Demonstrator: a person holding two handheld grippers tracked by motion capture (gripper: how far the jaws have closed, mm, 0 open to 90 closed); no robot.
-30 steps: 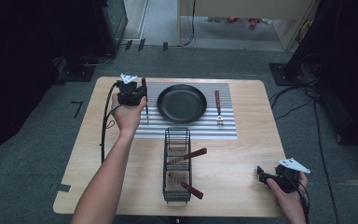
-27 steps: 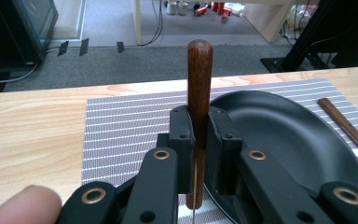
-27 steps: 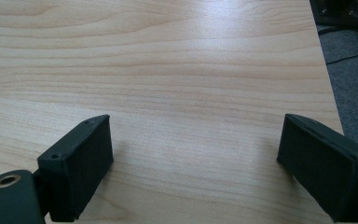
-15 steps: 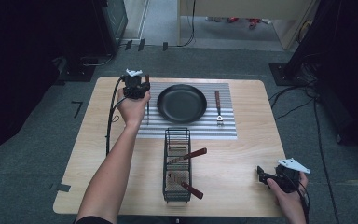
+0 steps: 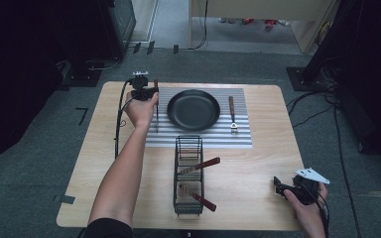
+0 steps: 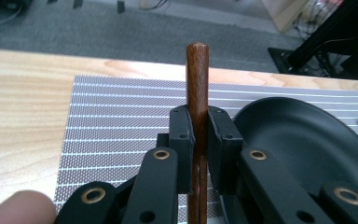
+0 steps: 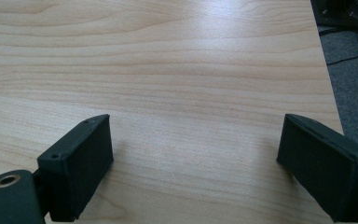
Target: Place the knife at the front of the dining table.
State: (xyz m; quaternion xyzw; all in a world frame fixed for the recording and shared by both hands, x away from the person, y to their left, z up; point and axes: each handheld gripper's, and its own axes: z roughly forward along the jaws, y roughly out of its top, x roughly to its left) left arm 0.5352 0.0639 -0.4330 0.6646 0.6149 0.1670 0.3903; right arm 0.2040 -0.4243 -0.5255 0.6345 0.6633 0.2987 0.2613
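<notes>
Two wood-handled utensils point(image 5: 199, 166) sit in the black wire basket point(image 5: 188, 176) at the near middle of the wooden table point(image 5: 268, 148); one handle pokes out over its right rim, the other point(image 5: 204, 202) sticks out lower on the same side. Which kind of utensil each is cannot be told. Beyond the basket lies a striped grey mat point(image 5: 198, 134) with a black pan point(image 5: 193, 109) at its centre. Right of the pan, on the mat, lies another wood-handled utensil point(image 5: 232, 113), handle pointing away from the person, metal end toward the basket. Cables run over the grey floor past the far and right table edges.

Left gripper point(image 5: 151, 91): at the far left of the mat, just left of the pan, held by the person's left hand point(image 5: 140, 110). Jaws are drawn together, clamped on a slim wooden handle point(image 6: 197, 88). In the left gripper view the handle rises between the two pads, its rounded tip well above them, with the pan's rim point(image 6: 279, 135) just to the right and the mat point(image 6: 116, 121) behind. In the high view a thin dark shaft point(image 5: 157, 116) runs from the gripper toward the person, over the mat. Whether its lower end touches the mat cannot be told.

Right gripper point(image 5: 280, 186): near the table's near right corner, well apart from the basket, in the person's right hand point(image 5: 307, 206). In the right gripper view the jaws stand wide apart over bare wood point(image 7: 191, 93), nothing between them.
</notes>
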